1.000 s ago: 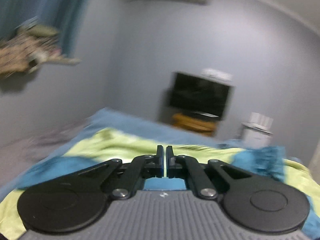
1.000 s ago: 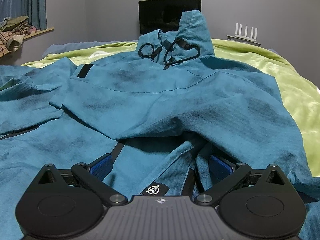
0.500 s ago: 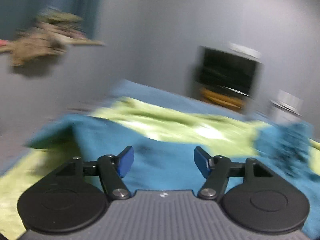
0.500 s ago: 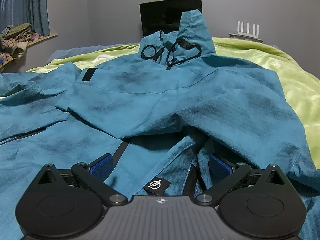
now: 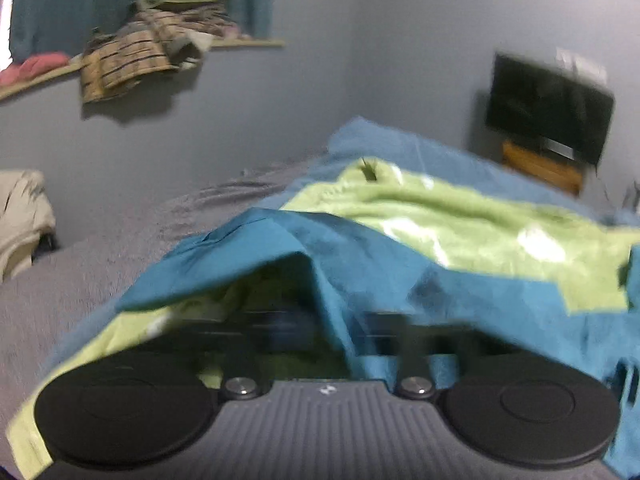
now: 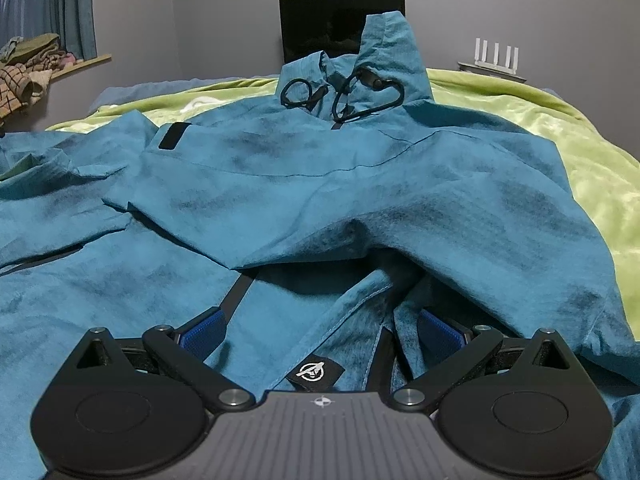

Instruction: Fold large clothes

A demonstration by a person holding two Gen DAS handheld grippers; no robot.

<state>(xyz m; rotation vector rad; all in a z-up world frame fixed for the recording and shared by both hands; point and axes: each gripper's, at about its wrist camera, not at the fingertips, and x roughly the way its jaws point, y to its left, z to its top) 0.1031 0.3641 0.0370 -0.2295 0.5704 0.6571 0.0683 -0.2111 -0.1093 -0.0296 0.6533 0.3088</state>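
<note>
Only legible marking: a small black tag (image 6: 315,371) w/ a white round "A"-style emblem, sewn at the teal jacket's (image 6: 320,184) edge and sitting between the right gripper's (image 6: 320,334) blue pads (image 6: 204,332); no readable words on it. A plain black patch (image 6: 174,135) is showing on the chest, no text. Black drawcords (image 6: 344,96) are looping below the collar.

The jacket is lying spread on the green blanket (image 6: 560,136) on the bed, collar standing up twd the dark TV (image 6: 340,20); white router (image 6: 494,60) on the right, clothes pile (image 6: 28,68) on the sill at left.

Right gripper is staying released, jaws wide w/ jacket folds bunched between them, pose nearly unchanged vs 0.5 s ago.

Left gripper (image 5: 340,332): 1 s ago clenched over the blanket, 0.5 s ago spread wide; now a teal fold (image 5: 304,256) is draping over its fingers, frame blurred, so can't tell if it's clenched or released. Left view is swinging, now showing more of the grey sheet (image 5: 100,264) and sill pile (image 5: 152,40).
</note>
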